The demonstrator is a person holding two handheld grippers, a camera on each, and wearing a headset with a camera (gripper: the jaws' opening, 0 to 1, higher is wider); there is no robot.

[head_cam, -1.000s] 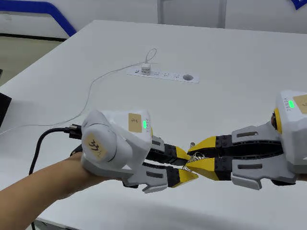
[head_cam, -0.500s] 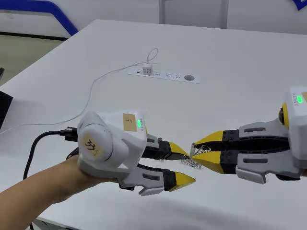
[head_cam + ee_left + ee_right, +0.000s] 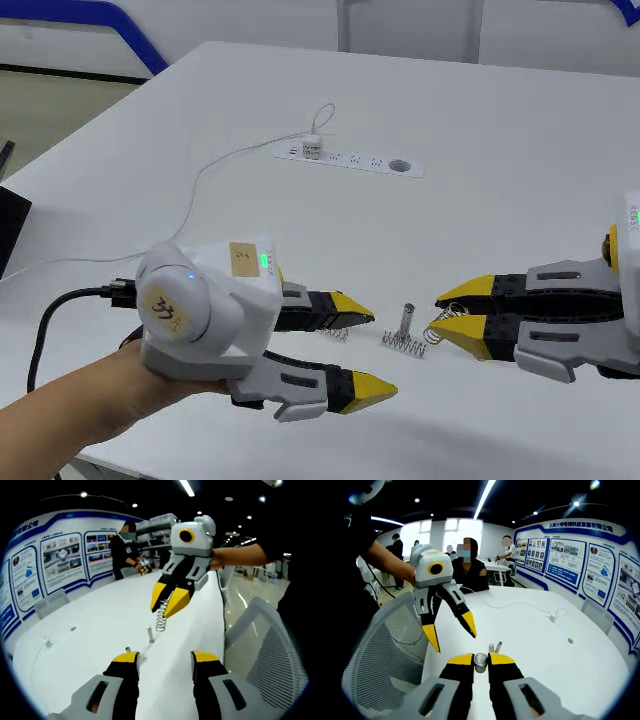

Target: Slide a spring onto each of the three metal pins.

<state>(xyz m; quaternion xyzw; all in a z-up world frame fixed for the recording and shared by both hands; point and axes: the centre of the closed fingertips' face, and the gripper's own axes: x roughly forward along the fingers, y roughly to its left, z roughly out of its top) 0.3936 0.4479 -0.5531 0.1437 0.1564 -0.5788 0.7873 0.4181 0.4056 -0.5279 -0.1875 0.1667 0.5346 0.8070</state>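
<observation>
in the head view the left gripper point(image 3: 382, 350) hangs nearest, jaws spread wide and empty. at its 2 o'clock the right gripper point(image 3: 434, 315) pinches a held spring point(image 3: 447, 314). between them a loose spring point(image 3: 402, 343) lies on the white table point(image 3: 520, 180) at 6 o'clock of the upright metal pin point(image 3: 407, 318); a second loose spring point(image 3: 337, 333) lies at the pin's 9 o'clock. a power strip point(image 3: 350, 160) sits far off at 12 o'clock.

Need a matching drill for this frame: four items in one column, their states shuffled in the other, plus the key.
1 left tongs
2 right tongs
3 metal pin
4 power strip

a shut on a spring
b standing upright
c open, empty
d lying flat beyond both tongs

Pairs: 1-c, 2-a, 3-b, 4-d
</observation>
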